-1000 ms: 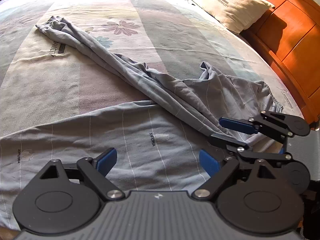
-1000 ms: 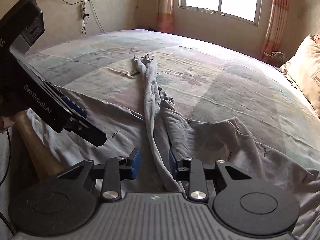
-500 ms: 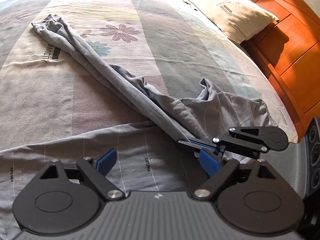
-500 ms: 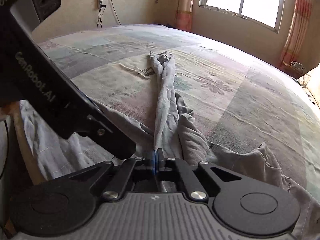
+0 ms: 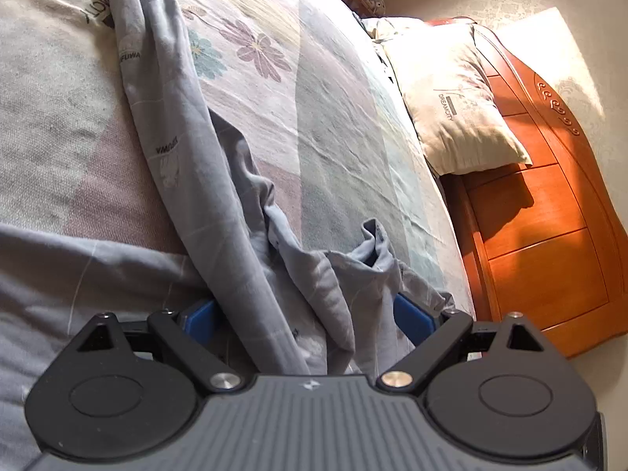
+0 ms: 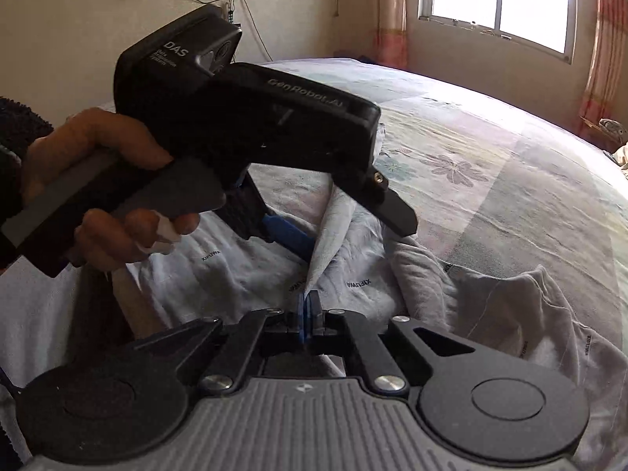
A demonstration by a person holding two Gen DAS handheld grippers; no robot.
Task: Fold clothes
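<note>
Since 1 s ago, R gripper point(image 6: 308, 312) has gone from part-open to clamped on the twisted strand of the grey garment point(image 5: 204, 165); L gripper point(image 5: 310, 320) has swung in over that strand. L jaws are spread wide, blue pads either side of the bunched cloth, not pressing it. Garment runs fwd from both grippers across the bedspread point(image 5: 322, 125). Pillow point(image 5: 451, 98) and wooden headboard point(image 5: 549, 235) sit right of L gripper. A hand point(image 6: 102, 180) holds L gripper's handle, left of R gripper.
</note>
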